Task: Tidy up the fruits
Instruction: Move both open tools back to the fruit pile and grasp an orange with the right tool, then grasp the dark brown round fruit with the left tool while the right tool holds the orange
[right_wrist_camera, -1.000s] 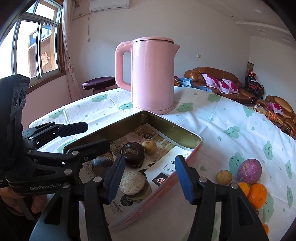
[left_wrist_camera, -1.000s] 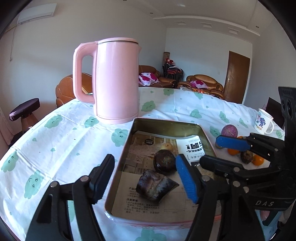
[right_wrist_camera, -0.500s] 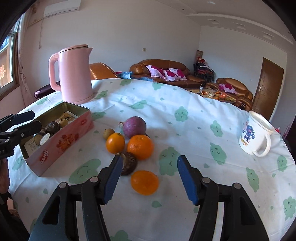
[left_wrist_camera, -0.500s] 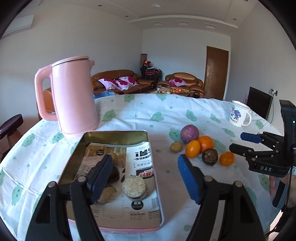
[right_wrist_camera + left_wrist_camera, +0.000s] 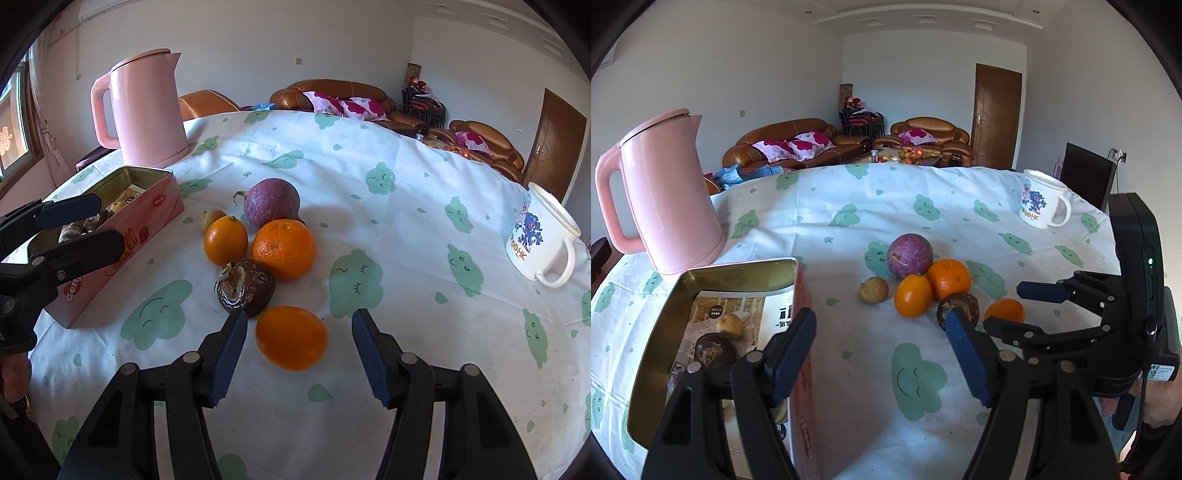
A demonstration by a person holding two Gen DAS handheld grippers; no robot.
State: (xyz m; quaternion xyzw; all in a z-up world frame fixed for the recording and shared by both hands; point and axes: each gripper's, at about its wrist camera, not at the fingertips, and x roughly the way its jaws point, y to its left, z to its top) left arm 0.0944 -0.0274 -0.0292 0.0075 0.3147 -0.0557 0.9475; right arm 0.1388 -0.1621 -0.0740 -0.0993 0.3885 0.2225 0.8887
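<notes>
Several fruits cluster on the green-patterned cloth: a purple fruit (image 5: 271,203), two oranges (image 5: 284,249) (image 5: 225,240), a small tan fruit (image 5: 211,218), a dark brown fruit (image 5: 245,288) and a nearer orange (image 5: 291,338). My right gripper (image 5: 300,312) straddles that nearer orange; its jaws are closing and the pads stand clear of the peel. My left gripper (image 5: 879,314) is open and empty, hanging over the right wall of the pink tin (image 5: 738,267). A dark fruit (image 5: 713,349) and a tan one (image 5: 729,325) lie in the tin on printed paper.
A pink kettle (image 5: 665,195) stands behind the tin at the left. A white printed mug (image 5: 539,240) sits at the far right of the round table. Bare cloth lies between the fruits and the mug. Sofas and a door are beyond.
Both grippers swung away from the tin toward the fruit cluster. The right one came down around the nearest orange and its jaws narrowed. The left one shifted right, off the tin's inside.
</notes>
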